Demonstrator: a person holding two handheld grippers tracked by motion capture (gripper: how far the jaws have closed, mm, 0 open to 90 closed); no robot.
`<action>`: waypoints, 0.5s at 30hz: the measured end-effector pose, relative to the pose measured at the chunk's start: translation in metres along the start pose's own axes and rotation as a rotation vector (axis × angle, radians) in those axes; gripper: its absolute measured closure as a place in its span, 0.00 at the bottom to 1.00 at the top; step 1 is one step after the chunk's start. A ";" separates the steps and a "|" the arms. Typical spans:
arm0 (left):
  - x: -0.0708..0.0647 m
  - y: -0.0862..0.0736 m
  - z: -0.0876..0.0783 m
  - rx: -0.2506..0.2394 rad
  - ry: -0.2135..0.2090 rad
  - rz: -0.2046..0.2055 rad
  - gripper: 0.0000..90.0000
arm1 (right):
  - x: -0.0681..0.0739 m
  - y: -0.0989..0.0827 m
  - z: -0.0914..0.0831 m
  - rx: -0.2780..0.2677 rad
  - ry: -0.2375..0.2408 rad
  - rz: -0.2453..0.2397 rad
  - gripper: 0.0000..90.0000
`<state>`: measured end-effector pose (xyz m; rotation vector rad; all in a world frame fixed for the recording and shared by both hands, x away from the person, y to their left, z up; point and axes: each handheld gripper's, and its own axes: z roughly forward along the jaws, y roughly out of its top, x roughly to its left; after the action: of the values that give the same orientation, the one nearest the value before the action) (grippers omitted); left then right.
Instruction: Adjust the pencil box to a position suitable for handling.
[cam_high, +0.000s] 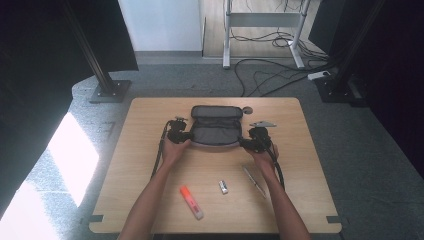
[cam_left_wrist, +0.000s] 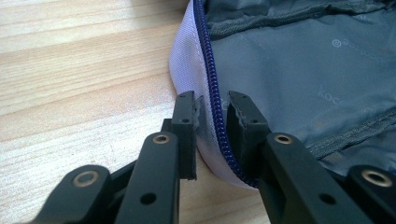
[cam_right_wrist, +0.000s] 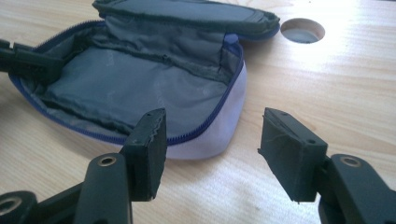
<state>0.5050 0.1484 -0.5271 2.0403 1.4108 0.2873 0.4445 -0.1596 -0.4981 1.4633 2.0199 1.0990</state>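
Leftmost, the left gripper (cam_left_wrist: 212, 109) had its fingers clenched on the zipper edge of the open pouch (cam_high: 216, 131), which lay mid-tabletop (cam_high: 150, 165); at the pouch's right end, the right gripper (cam_right_wrist: 212, 140) held its fingers released, grasping nothing

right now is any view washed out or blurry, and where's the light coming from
High view: a hard sunlit patch burns out on the floor at left, dark panels at both edges. Right gripper view: glare whitens the table beyond the hole. Left gripper view: even light, the pouch zipper sharp, far lining soft.
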 end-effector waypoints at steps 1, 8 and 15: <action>0.000 0.000 0.000 0.000 0.000 0.000 0.83 | 0.000 0.000 0.000 0.000 0.000 0.000 0.45; 0.000 0.000 0.001 0.003 0.001 0.001 0.82 | -0.005 0.005 0.008 -0.001 -0.006 0.026 0.47; 0.001 0.000 0.001 0.003 -0.001 0.000 0.82 | -0.005 0.009 0.017 0.010 -0.014 0.018 0.49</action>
<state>0.5054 0.1489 -0.5281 2.0428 1.4119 0.2839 0.4637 -0.1574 -0.5020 1.4924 2.0095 1.0844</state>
